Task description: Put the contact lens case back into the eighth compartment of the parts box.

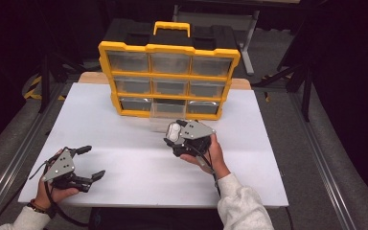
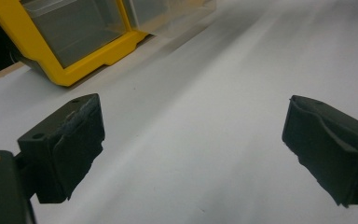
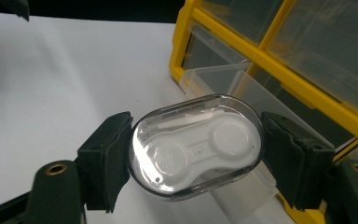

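My right gripper [image 1: 174, 135] is shut on a clear oval case [image 3: 196, 145] with a white insert, held by its two ends between the black pads. It hovers just in front of a pulled-out clear drawer [image 1: 168, 113] in the bottom row of the yellow and black drawer organizer [image 1: 168, 79]. In the right gripper view the drawer [image 3: 233, 81] lies behind the case, beside the yellow frame [image 3: 279, 60]. My left gripper [image 1: 92, 163] rests open near the table's front left, nothing between its jaws. Its view shows both pads [image 2: 70, 140] wide apart over the white tabletop [image 2: 205, 121].
The white table [image 1: 134, 163] has free room between the two hands and along its right side. The organizer stands at the back centre, its yellow corner [image 2: 65, 70] in the left gripper view. Dark floor, metal rails and stands surround the table.
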The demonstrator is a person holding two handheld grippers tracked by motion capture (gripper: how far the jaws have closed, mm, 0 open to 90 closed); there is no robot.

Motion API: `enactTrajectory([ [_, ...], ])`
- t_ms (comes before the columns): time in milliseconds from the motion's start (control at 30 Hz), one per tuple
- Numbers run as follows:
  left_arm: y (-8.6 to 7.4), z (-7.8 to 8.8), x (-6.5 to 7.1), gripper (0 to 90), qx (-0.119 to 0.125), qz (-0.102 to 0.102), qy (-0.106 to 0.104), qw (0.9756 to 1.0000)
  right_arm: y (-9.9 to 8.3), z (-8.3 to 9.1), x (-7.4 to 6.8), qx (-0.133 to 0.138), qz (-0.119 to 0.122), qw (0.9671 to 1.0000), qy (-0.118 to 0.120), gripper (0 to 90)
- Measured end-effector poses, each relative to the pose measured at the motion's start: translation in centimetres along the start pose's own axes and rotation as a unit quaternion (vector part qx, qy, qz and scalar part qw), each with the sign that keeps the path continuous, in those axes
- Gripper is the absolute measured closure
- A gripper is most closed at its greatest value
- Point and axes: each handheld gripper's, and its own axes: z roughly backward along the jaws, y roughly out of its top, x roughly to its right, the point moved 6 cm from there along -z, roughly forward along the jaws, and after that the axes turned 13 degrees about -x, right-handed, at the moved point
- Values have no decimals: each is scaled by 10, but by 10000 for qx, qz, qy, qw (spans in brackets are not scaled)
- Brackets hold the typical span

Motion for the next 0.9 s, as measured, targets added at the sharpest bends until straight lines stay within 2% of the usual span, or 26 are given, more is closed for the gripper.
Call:
enactTrajectory([
  [100,0,0,0,69,11,4,1,10000,2,0,3,16,-11,10000,-51,287],
  [267,0,0,-1,70,24,12,6,10000,10,2,16,73,19,9996,-271,287],
  [667,0,-2,0,71,9,29,-32,10000,23,1,43,165,-203,9978,-609,286],
  [900,0,-2,0,71,9,31,-50,10000,25,-5,53,87,-263,9966,-777,287],
])
